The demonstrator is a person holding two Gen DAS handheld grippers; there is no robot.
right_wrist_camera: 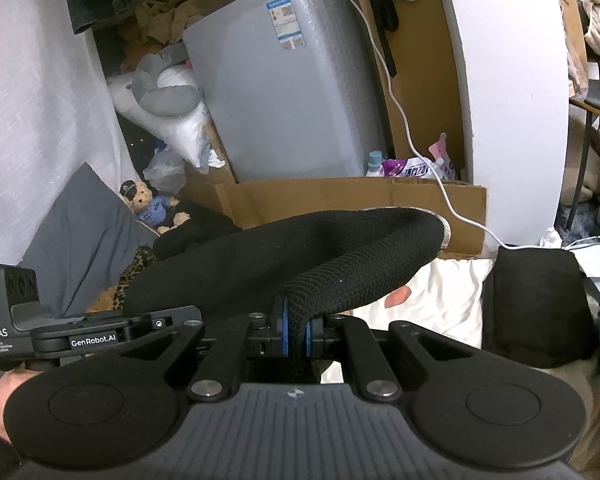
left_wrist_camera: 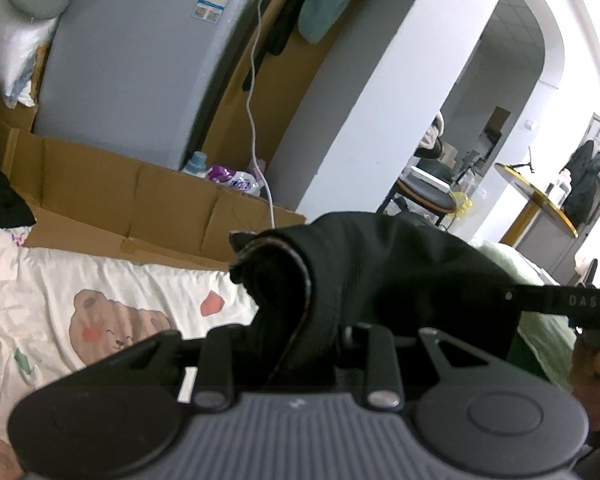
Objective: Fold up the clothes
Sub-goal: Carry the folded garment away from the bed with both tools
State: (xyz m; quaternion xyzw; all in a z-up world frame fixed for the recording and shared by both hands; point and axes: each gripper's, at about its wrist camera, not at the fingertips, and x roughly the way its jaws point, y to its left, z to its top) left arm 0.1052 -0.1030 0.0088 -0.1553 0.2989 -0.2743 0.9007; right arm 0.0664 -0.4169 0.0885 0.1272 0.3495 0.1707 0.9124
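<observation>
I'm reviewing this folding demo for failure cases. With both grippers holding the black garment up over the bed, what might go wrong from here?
1. The right gripper pinches only a narrow ribbed edge of the black garment; it may slip out.
2. In the left gripper the cloth is bunched, so a fold could come out crooked.
3. The white cable hangs over the cardboard close behind the cloth and could snag.
</observation>
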